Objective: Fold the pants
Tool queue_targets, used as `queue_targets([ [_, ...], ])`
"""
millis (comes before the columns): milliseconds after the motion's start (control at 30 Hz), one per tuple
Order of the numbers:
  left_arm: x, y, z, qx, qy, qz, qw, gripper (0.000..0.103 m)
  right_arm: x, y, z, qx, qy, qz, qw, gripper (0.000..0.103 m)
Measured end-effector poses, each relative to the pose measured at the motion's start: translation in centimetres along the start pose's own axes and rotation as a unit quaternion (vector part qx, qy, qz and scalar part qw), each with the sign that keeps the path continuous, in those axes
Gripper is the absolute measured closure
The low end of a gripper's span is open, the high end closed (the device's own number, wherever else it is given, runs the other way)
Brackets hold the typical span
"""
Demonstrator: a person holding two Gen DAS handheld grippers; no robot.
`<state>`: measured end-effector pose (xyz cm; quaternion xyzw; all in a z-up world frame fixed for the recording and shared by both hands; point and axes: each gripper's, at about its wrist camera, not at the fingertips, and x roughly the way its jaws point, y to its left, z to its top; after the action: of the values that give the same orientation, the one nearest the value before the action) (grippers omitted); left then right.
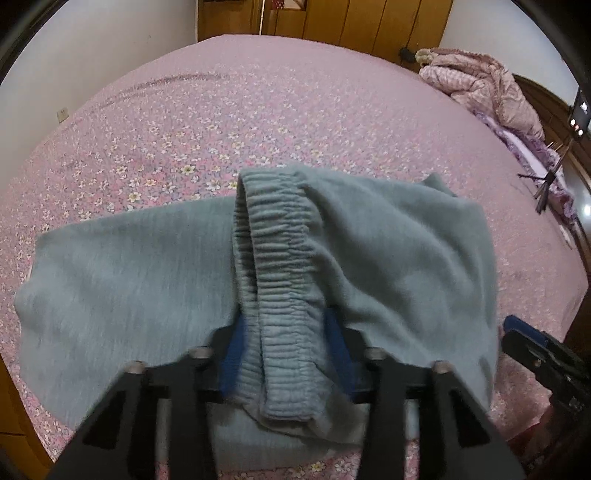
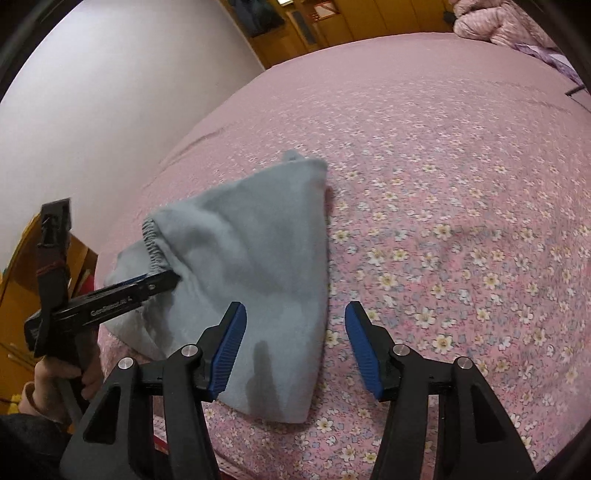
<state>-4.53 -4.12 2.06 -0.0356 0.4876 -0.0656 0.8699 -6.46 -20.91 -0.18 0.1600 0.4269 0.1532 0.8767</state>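
Observation:
Grey-blue sweatpants (image 1: 122,273) lie folded on the pink flowered bedsheet (image 1: 258,110) near the bed's front edge. Their ribbed elastic waistband (image 1: 280,295) is bunched between my left gripper's (image 1: 286,350) blue pads, which are shut on it. Seen from the right wrist, the left gripper (image 2: 162,282) bites the waistband (image 2: 155,247) at the pants' (image 2: 258,240) left side, with a hand on its handle. My right gripper (image 2: 295,347) hovers open over the pants' near right edge, holding nothing. It also shows as a dark shape, the right gripper (image 1: 532,343).
A crumpled pink quilt (image 1: 480,85) sits at the bed's far right corner. A tripod with a phone (image 1: 554,173) stands beside the bed on the right. Wooden cabinets (image 1: 351,18) line the far wall, and a white wall (image 2: 92,92) runs along the left.

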Motion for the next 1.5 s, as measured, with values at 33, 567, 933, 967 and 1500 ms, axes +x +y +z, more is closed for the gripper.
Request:
queue_targets([
  [33, -0.5, 0.0, 0.0, -0.001, -0.004, -0.008, 1.0, 0.077, -0.4, -0.2, -0.2, 0.003, -0.003, 0.0, 1.0, 0.045],
  [567, -11.1, 0.9, 1.0, 0.005, -0.092, -0.079, 0.9927, 0.085, -2.1, -0.6, -0.7, -0.004, -0.009, -0.039, 0.999, 0.045],
  [933, -15.0, 8.0, 1.6, -0.043, -0.105, -0.02, 0.9933, 0.085, -0.8, 1.5, -0.7, -0.041, 0.005, -0.05, 0.998, 0.045],
  [967, -14.9, 8.8, 1.6, -0.047, -0.102, -0.015, 0.9936, 0.085, -0.7, 1.7, -0.7, -0.044, 0.007, -0.05, 0.998, 0.045],
  [1500, -6.8, 18.4, -0.9, -0.112, -0.006, 0.059, 0.9919, 0.074, 2.8, 5.4, -0.3, -0.132, 0.055, -0.071, 0.987, 0.045],
])
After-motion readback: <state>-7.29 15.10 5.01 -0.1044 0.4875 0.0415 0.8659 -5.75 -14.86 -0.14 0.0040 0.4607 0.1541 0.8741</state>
